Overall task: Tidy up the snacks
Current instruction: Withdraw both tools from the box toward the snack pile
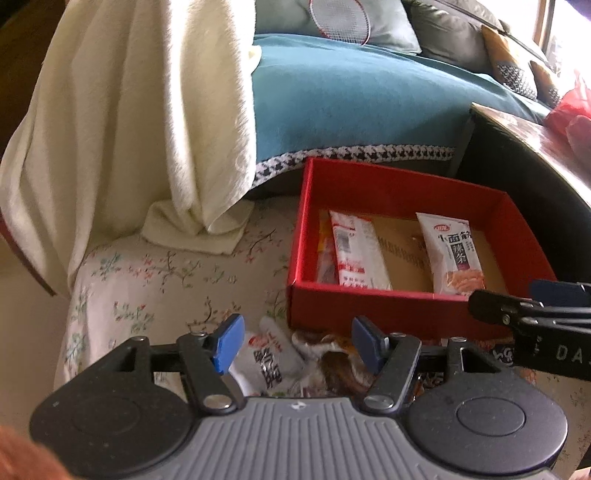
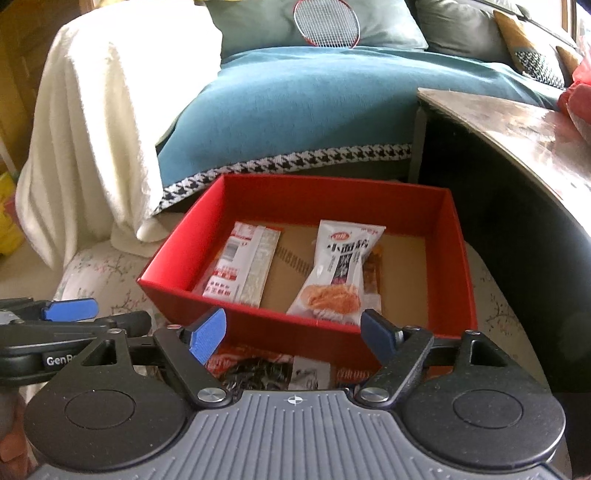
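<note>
1. The carrying surface is a floral-print cushioned seat (image 1: 155, 280), with a cream towel (image 1: 140, 110) draped over its far left edge and pooling on the cloth.
2. Beyond lies a sofa under a teal cover (image 2: 295, 110) with houndstooth trim; a badminton racket (image 2: 327, 24) leans on a grey cushion (image 2: 255, 22).
3. A dark table with a glossy top (image 2: 517, 125) crowds the right side; a red plastic bag (image 1: 570, 110) lies on it.
4. A red cardboard box (image 2: 295, 195) sits at the seat's far right part, holding two white snack packets, one (image 2: 240, 266) on the left and one (image 2: 340, 269) to the right, with an orange stick snack (image 2: 373, 273) just beside the latter.
5. More snack packets (image 1: 273, 358) lie loose on the seat before the box's near wall.
6. The left hand-held gripper (image 1: 295, 343) hovers over these, jaws apart, gripping nothing.
7. The right hand-held gripper (image 2: 293, 336) hangs at the box's near wall, jaws wide, empty.
</note>
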{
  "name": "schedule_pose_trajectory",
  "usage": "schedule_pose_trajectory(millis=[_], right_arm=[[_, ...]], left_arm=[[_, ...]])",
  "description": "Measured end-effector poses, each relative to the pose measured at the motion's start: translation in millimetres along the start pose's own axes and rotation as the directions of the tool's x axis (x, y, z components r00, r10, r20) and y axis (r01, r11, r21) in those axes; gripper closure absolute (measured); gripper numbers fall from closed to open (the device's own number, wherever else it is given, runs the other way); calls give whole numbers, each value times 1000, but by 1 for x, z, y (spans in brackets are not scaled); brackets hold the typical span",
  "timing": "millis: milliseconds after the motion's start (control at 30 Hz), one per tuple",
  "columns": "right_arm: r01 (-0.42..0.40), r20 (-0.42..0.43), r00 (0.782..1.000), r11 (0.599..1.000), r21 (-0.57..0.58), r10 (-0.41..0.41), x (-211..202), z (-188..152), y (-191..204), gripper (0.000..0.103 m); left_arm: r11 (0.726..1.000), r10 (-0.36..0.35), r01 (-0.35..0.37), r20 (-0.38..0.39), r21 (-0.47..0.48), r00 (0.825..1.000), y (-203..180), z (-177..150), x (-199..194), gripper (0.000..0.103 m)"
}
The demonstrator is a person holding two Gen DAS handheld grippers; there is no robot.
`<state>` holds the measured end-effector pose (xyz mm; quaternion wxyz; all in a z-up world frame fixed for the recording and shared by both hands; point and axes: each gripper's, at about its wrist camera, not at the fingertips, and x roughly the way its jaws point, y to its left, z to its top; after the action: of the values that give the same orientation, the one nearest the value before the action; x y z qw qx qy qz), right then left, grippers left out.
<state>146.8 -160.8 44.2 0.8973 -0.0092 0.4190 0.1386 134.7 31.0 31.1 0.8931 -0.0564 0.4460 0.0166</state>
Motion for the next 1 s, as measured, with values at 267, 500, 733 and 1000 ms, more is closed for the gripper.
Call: schedule_pose_trajectory(millis=[267, 500, 733, 1000], right_arm=[[-2, -30, 1000, 1000, -2, 2, -8, -17, -8, 17], [20, -62, 998, 999, 27, -18, -15, -36, -40, 16], [22, -114, 993, 998, 60, -15, -12, -50, -67, 15], [-5, -168, 986, 999, 40, 12, 4, -52, -62, 15]], left_arm=[[1000, -14, 14, -41, 3, 999, 0, -10, 0, 42], [951, -177, 184, -49, 247, 983, -34, -12, -10, 41], [742, -220, 265, -151, 616, 964, -69, -30, -8, 38], [599, -192, 311, -244, 738, 950, -75, -26, 31, 33]])
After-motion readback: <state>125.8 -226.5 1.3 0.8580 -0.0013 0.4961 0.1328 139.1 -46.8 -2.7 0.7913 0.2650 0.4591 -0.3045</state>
